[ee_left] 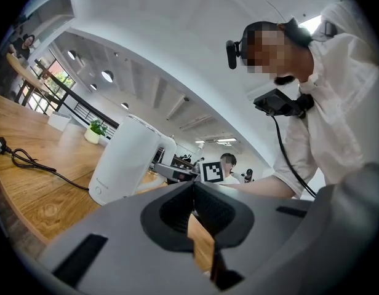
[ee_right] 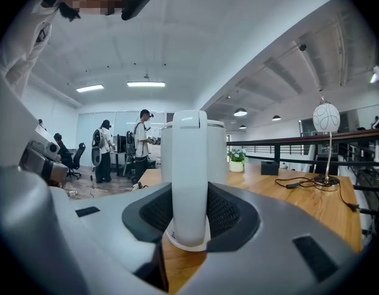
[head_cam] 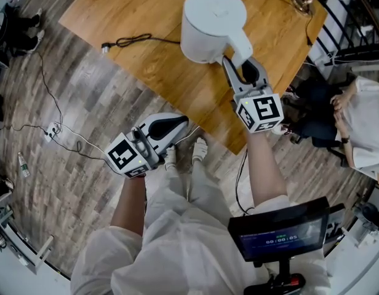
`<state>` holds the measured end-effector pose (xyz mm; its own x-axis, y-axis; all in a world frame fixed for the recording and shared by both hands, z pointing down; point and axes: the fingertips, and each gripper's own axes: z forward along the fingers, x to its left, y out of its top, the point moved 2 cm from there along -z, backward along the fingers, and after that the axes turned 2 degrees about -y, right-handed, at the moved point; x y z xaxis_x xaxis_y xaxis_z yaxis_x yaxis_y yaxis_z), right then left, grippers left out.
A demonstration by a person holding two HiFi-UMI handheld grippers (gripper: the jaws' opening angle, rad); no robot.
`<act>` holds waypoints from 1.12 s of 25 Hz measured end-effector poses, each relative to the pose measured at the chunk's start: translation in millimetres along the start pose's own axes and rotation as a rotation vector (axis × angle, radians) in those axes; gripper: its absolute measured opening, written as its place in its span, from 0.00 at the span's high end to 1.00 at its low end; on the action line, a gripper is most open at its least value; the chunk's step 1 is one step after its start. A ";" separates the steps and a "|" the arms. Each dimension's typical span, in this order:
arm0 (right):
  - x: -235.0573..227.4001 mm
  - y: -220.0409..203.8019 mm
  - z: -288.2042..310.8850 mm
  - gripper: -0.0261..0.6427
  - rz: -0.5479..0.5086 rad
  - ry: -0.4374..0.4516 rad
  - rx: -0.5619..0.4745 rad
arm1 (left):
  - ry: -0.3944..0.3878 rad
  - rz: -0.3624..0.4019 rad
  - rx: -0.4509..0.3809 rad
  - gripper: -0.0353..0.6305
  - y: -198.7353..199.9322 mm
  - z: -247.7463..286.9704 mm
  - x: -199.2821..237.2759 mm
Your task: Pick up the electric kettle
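Observation:
A white electric kettle [head_cam: 211, 23] stands near the front edge of the wooden table [head_cam: 146, 60], its handle [head_cam: 239, 45] turned towards me. My right gripper [head_cam: 242, 65] reaches level along the table and is shut on that handle [ee_right: 189, 171], which stands upright between the dark pads [ee_right: 223, 211] with both pads against it. The kettle's base rests on the wood. My left gripper [head_cam: 180, 123] hangs shut and empty over the floor, short of the table edge. In the left gripper view the kettle [ee_left: 125, 158] is ahead to the left.
A black power cord [head_cam: 131, 40] lies on the table left of the kettle. More cables and a lamp [ee_right: 327, 118] are at the far right corner. A seated person [head_cam: 362, 121] is right of the table. A power strip [head_cam: 52, 131] and wires lie on the floor.

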<state>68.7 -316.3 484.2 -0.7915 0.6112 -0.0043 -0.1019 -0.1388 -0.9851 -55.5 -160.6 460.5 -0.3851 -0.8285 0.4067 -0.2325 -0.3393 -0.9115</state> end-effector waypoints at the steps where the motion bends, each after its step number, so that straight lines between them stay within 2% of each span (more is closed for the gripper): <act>1: 1.8 -1.3 -5.1 0.76 -0.001 0.015 0.002 | -0.001 -0.002 0.001 0.94 -0.5 0.3 -1.2; 8: 20.0 -11.9 -63.7 0.76 -0.024 0.158 0.016 | -0.001 -0.018 0.008 0.94 -5.7 -2.7 -9.9; 15: 7.4 -23.1 -114.0 0.76 -0.073 0.381 0.064 | -0.015 -0.036 0.014 0.94 -9.0 1.5 -11.2; 19: -10.4 -24.5 -121.2 0.76 -0.114 0.505 0.085 | -0.011 0.015 -0.026 0.94 -3.7 6.4 -14.1; 22: -21.2 -22.4 -116.3 0.76 -0.119 0.560 0.080 | 0.022 0.105 -0.066 0.91 11.2 12.6 -3.1; 23: -23.3 -21.9 -115.2 0.76 -0.116 0.570 0.076 | 0.040 0.144 -0.066 0.76 15.6 14.7 3.8; 24: -24.8 -21.1 -114.2 0.76 -0.111 0.576 0.069 | 0.055 0.183 -0.056 0.54 18.1 16.9 11.6; 25: -25.8 -20.2 -113.2 0.76 -0.106 0.578 0.058 | 0.061 0.220 -0.030 0.45 17.7 19.4 19.4; 26: -26.5 -19.8 -112.6 0.76 -0.104 0.580 0.046 | 0.053 0.253 0.007 0.32 14.5 22.7 26.6; 28: -27.6 -22.3 -113.3 0.76 -0.114 0.593 0.034 | 0.003 0.315 0.089 0.18 5.3 34.0 39.2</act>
<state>161.2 -241.7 486.8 -0.3041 0.9526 -0.0041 -0.1936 -0.0660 -0.9789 -41.5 -209.9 469.5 -0.4280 -0.8978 0.1040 -0.0229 -0.1043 -0.9943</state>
